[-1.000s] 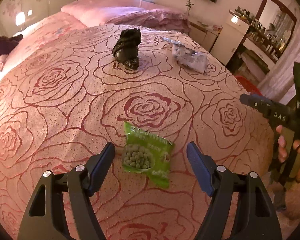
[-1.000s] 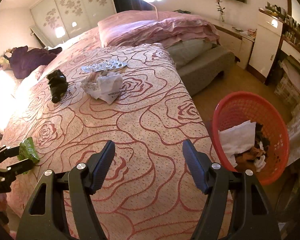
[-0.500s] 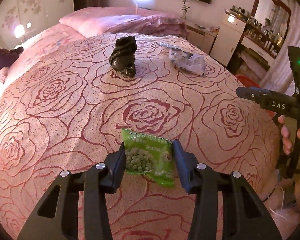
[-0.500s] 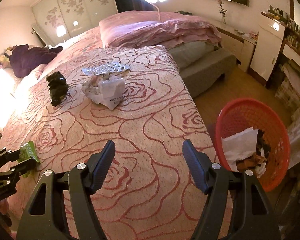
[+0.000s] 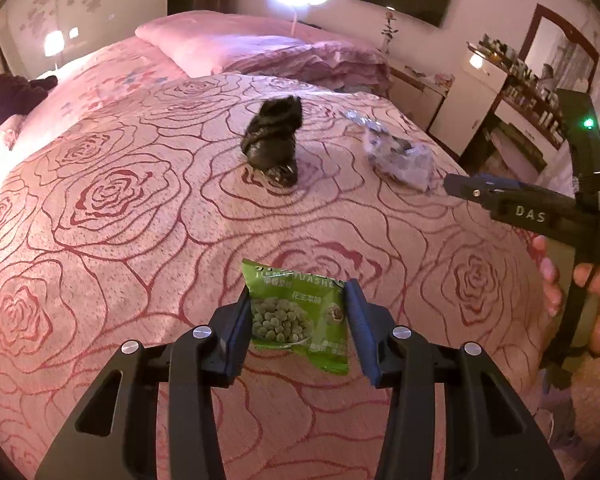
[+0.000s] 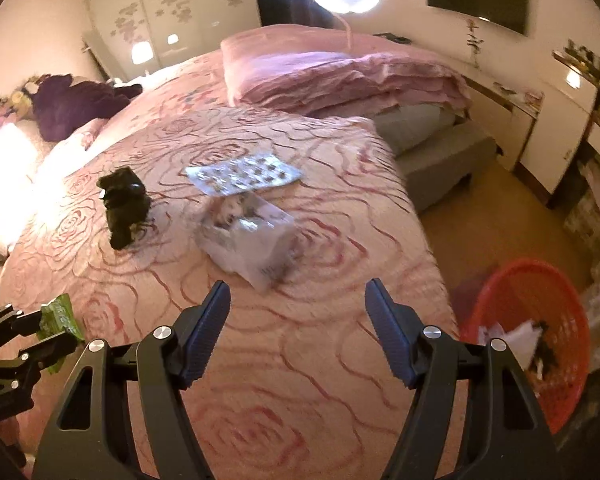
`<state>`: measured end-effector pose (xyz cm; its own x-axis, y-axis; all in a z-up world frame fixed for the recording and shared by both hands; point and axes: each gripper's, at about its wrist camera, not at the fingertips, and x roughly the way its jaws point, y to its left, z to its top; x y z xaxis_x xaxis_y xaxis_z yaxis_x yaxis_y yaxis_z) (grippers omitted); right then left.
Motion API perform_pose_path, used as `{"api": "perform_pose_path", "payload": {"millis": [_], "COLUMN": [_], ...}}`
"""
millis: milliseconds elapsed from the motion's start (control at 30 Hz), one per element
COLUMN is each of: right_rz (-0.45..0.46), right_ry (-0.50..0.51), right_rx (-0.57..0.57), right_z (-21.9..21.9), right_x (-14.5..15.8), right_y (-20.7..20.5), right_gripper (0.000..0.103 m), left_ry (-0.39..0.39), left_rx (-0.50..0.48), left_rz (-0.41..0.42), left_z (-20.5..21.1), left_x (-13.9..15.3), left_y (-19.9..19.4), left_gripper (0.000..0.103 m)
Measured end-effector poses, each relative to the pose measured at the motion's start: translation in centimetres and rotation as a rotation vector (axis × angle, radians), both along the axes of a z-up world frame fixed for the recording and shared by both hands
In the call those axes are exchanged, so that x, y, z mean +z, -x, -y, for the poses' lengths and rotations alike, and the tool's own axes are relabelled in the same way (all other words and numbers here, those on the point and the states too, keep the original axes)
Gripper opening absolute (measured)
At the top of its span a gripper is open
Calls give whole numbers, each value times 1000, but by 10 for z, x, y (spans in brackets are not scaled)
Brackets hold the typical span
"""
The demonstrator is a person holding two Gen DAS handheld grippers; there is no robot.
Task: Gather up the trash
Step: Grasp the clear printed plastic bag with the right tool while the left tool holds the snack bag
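Observation:
My left gripper (image 5: 298, 316) is shut on a green snack packet (image 5: 298, 314) and holds it just above the rose-patterned bedspread (image 5: 120, 240). The packet also shows at the left edge of the right wrist view (image 6: 58, 316). My right gripper (image 6: 298, 332) is open and empty, above the bed, short of a crumpled white wrapper (image 6: 248, 236). A black crumpled bag (image 6: 124, 206) and a flat blister sheet (image 6: 244, 174) lie farther back. The bag (image 5: 274, 140) and the wrapper (image 5: 400, 156) also show in the left wrist view.
A red basket (image 6: 540, 344) with paper trash stands on the floor right of the bed. A pink pillow and folded quilt (image 6: 332, 72) lie at the head of the bed. A purple garment (image 6: 72, 100) lies far left. Cabinets line the right wall.
My left gripper closed on the green packet and lifted it slightly. My right gripper moved forward over the bed toward the white wrapper, still open.

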<state>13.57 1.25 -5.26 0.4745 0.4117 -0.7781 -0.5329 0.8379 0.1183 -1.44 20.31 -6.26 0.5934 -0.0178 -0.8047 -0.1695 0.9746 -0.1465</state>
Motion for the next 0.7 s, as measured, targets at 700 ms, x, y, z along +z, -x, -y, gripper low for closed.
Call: {"api": "perform_pose_path", "payload": {"millis": [700], "right_rz": [59], "right_ry": [76], "right_rx": [224], "right_z": [-64], "right_x": [-6], "right_y": [-18], "right_gripper": [69], "left_ry": [40], "left_rx": [37], "left_rz": [0], "left_z": [-18], "left_x": [2], "left_y": [-4], "left_gripper": [42]}}
